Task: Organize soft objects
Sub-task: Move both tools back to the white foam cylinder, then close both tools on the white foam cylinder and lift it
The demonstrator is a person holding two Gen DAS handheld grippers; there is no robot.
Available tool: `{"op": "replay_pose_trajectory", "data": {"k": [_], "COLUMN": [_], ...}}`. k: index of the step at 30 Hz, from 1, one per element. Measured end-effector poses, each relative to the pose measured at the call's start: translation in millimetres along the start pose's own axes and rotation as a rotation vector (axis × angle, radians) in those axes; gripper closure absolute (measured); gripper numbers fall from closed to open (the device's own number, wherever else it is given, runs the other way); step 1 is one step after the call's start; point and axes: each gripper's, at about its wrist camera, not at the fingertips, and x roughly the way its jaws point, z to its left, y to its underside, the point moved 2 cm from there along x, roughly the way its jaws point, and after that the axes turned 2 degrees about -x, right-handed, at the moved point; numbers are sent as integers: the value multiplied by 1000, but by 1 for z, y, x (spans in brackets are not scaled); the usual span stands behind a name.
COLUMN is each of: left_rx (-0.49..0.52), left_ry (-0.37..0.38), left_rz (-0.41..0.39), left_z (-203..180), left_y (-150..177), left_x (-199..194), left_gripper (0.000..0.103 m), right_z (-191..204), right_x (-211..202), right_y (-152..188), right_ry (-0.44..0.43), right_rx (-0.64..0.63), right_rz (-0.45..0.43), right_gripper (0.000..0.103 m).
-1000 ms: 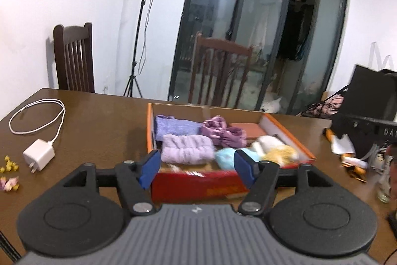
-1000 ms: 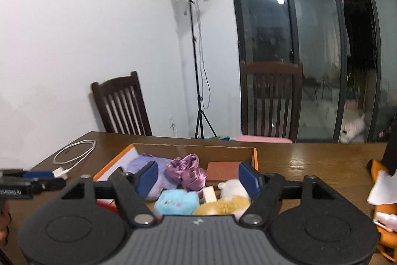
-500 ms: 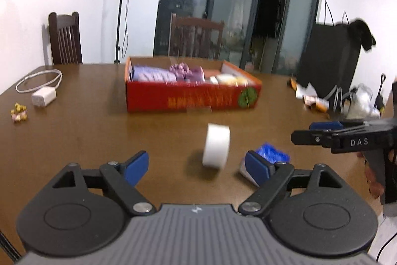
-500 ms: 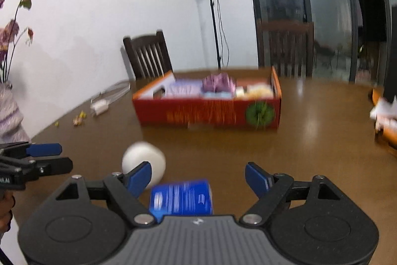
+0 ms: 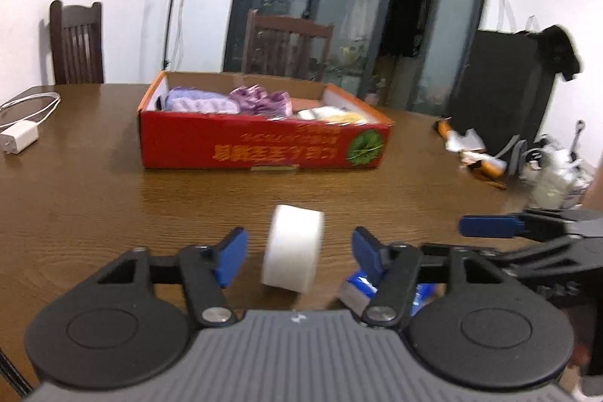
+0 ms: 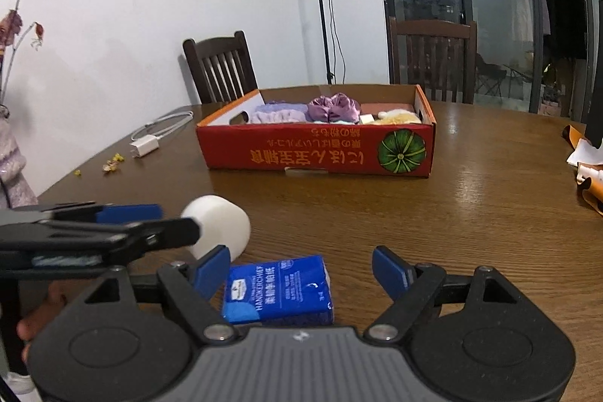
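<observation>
A white tissue roll point(image 5: 293, 247) stands on edge on the brown table, between the open fingers of my left gripper point(image 5: 298, 253), not touched. It also shows in the right wrist view point(image 6: 222, 225). A blue handkerchief tissue pack point(image 6: 279, 289) lies flat between the open fingers of my right gripper point(image 6: 301, 274); its edge shows in the left wrist view point(image 5: 358, 289). A red cardboard box point(image 5: 264, 142) point(image 6: 320, 149) farther back holds purple cloths, a purple scrunchie point(image 6: 333, 106) and plush toys.
A white charger with cable point(image 5: 19, 134) lies at the left of the table. Papers and bags point(image 5: 490, 153) clutter the right side. Wooden chairs point(image 5: 286, 44) stand behind the table. A vase with dried flowers point(image 6: 11, 153) is at the far left.
Both grippers have pulled back from above the box to the near part of the table. The left one now straddles the white roll, the right one the blue pack.
</observation>
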Motion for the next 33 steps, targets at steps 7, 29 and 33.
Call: {"op": "replay_pose_trajectory", "data": {"k": [7,29,33], "left_rx": [-115,-395,-377], "left_ry": [-56,202,214], "left_rz": [-19,98,96], "left_z": [52,114,105], "left_y": [-9,-3,-2], "left_x": [10,39,30], "left_gripper": [46,77,77], "right_z": [-2,36,38], "right_x": [26,137,130], "right_y": [-13,-48,-45], "right_ry": [-16,-282,-281], "right_rx": [16,209,228], "right_rz": [22,172,170], "right_gripper": [21,84,86]}}
